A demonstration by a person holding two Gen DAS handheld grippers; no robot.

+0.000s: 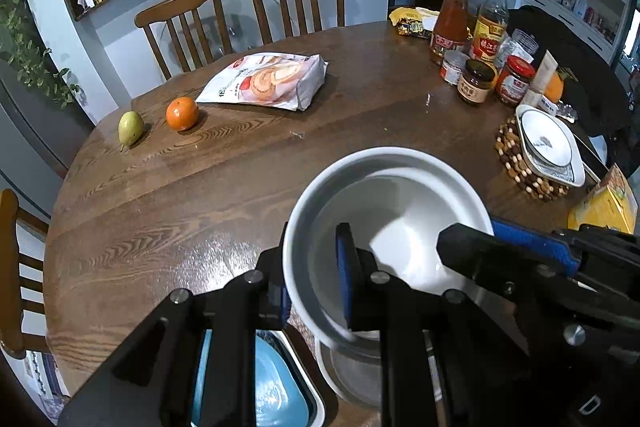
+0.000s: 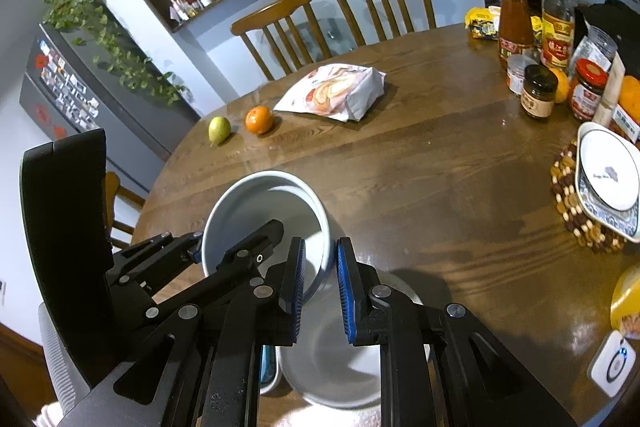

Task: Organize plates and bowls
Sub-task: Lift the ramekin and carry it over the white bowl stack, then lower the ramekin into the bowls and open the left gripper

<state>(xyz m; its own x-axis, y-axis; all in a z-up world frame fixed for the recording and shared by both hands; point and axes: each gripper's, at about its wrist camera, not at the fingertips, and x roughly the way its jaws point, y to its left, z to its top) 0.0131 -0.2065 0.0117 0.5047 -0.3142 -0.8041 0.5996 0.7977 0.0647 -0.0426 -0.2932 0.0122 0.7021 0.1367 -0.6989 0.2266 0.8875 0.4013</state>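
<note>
A white bowl [image 1: 384, 211] hangs tilted above the near table edge; my left gripper [image 1: 314, 287] is shut on its rim, one finger inside and one outside. The same bowl shows in the right wrist view [image 2: 256, 203]. My right gripper [image 2: 320, 283] is open just right of the bowl's rim, holding nothing; its jaw tips also reach into the left wrist view [image 1: 472, 247]. Below sits a second white bowl [image 2: 332, 363] and a blue plate in a white dish [image 1: 276, 387]. A stack of white square plates [image 1: 548, 147] rests on a beaded trivet at the right.
On the round wooden table [image 1: 240, 195] lie a pear [image 1: 131, 128], an orange [image 1: 182, 113] and a bread bag [image 1: 268, 81]. Jars and bottles [image 1: 480, 59] crowd the far right. A yellow box [image 1: 608, 203] sits by the right edge. Chairs stand behind.
</note>
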